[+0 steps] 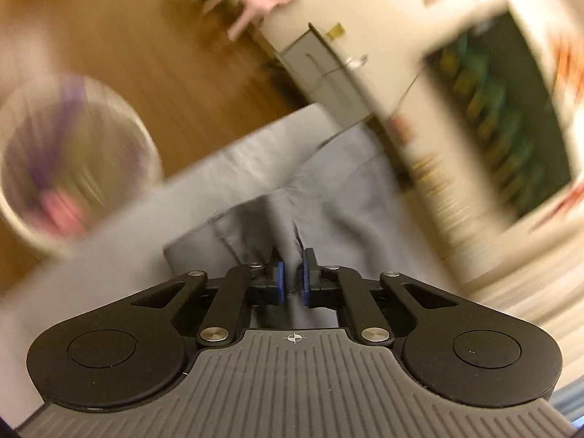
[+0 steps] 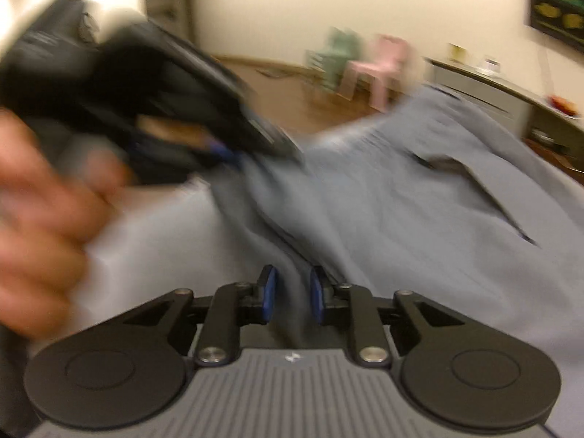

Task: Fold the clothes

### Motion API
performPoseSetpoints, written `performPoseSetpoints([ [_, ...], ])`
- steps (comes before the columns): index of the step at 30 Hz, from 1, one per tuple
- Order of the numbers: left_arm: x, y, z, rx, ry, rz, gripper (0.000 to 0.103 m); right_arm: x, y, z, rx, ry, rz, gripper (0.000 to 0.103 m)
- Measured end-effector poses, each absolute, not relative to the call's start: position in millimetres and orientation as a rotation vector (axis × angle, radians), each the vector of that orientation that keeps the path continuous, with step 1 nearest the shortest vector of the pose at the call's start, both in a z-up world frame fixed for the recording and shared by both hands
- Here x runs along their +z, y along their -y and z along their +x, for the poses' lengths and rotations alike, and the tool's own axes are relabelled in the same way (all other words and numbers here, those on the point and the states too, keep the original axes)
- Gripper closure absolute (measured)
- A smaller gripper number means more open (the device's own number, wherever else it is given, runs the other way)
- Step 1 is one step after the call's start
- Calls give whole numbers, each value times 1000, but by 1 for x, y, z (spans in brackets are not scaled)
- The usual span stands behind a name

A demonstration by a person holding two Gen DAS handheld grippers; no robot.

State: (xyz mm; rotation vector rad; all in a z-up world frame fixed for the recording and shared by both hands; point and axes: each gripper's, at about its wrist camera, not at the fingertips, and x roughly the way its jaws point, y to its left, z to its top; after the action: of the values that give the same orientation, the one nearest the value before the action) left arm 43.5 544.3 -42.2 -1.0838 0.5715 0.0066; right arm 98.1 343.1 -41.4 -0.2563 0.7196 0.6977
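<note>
The garment (image 1: 321, 182) is a soft grey-blue woven piece, matte and creased, with stitched seams and a dark slit-like opening on its panel; both views are smeared by motion, so its kind cannot be told. It lies spread on a pale grey, smooth-covered surface (image 1: 109, 255), whether a bench or something else cannot be told. In the left wrist view its long axis runs from the gripper away toward the upper right, ending near the wooden floor (image 1: 146, 43) and a white cabinet (image 1: 321, 69).

The left gripper (image 1: 292, 279) is black, with hinged link arms, steel pivots and blue pads; its jaws are clamped on a raised ridge of the garment, the cloth pinched into a narrow vertical fold between the pads. The right gripper (image 2: 292, 297) is of the same build; a fold of the garment stands between its blue pads, which sit a little apart, and whether they press on it I cannot tell.

In the right wrist view a hand (image 2: 40, 219) grips the left gripper's black body at the upper left. A round, pale basket (image 1: 69, 160) with blurred purple and pink contents sits beside the surface. Small moulded plastic chairs, one pink (image 2: 376, 69) and one green (image 2: 335, 54), stand by the cream wall
</note>
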Motion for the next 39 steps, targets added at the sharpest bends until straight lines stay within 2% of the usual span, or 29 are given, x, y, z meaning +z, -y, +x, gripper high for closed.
performPoseSetpoints([
  [4,-54,-555,39,-37,-569,-1233,103,-40,-334,87,614,-716,-297,85],
  [8,-57,-559,39,-103,-579,-1276,103,-23,-342,68,728,-597,-257,84],
  [10,-59,-562,39,-109,-586,-1270,103,-18,-347,68,785,-551,-235,79],
  [11,-60,-563,40,-105,-591,-1265,103,-20,-348,75,771,-570,-237,77],
  [12,-62,-565,39,-89,-599,-1260,103,-23,-350,82,755,-591,-240,80],
  [14,-69,-570,37,-34,-623,-1251,103,-39,-349,102,681,-747,-259,86],
  [19,-55,-564,34,95,-679,-1110,102,-36,-331,105,760,-847,-267,82],
  [22,-37,-555,26,114,-678,-1015,101,-12,-316,99,830,-746,-189,82],
  [23,-32,-553,22,128,-677,-985,101,-2,-311,96,842,-693,-162,81],
  [25,-25,-549,16,161,-674,-932,100,11,-309,105,783,-620,-76,70],
  [27,-22,-549,14,202,-664,-911,100,5,-324,127,730,-669,-43,69],
  [30,-21,-547,17,146,-646,-915,83,-24,-349,146,710,-778,-76,76],
  [32,-21,-544,22,101,-650,-901,64,-35,-355,145,731,-792,-91,75],
  [36,-32,-533,51,111,-711,-805,55,-44,-356,130,809,-789,-117,76],
  [39,-35,-517,67,94,-736,-713,58,-45,-352,121,837,-767,-159,76],
])
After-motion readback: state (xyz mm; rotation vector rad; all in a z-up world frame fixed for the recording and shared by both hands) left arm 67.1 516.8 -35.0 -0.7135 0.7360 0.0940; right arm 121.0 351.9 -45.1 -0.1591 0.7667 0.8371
